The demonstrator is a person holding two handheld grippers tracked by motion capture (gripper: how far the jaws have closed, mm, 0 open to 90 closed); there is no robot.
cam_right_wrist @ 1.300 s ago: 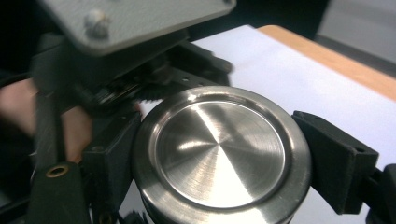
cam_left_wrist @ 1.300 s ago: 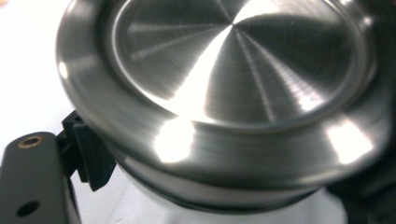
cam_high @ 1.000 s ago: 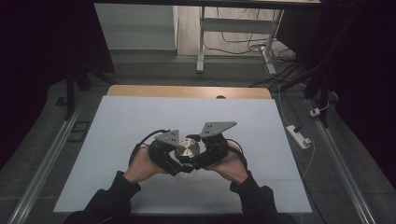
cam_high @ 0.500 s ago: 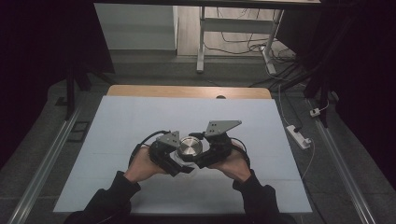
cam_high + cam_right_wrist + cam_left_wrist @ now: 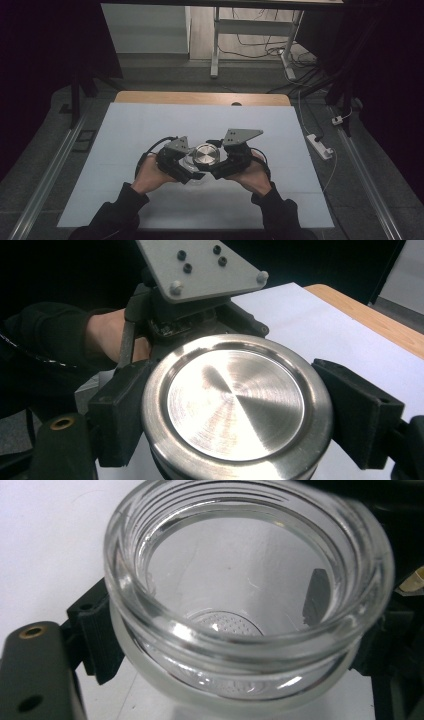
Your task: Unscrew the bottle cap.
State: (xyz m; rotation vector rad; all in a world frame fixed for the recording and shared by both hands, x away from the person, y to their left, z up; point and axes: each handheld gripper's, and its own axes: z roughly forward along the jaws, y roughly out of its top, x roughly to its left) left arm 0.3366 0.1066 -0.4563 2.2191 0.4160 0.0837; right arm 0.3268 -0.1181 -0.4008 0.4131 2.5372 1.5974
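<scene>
Two grippers are working one job near the middle of the white-covered table (image 5: pixel 150 120), closer to your edge: your left gripper (image 5: pixel 186 170) is clenching the clear, thread-necked glass jar (image 5: pixel 240 605), while your right gripper (image 5: pixel 220 167) is gripping the round brushed-steel lid (image 5: pixel 235 405) by its rim. The jar's mouth is showing open in the left gripper view, so you are apparently either lifting the lid clear or bringing it on; which one I cannot tell. Next you are needing steady, level hands and a square lid. Counting: one jar, one lid, two grippers.
</scene>
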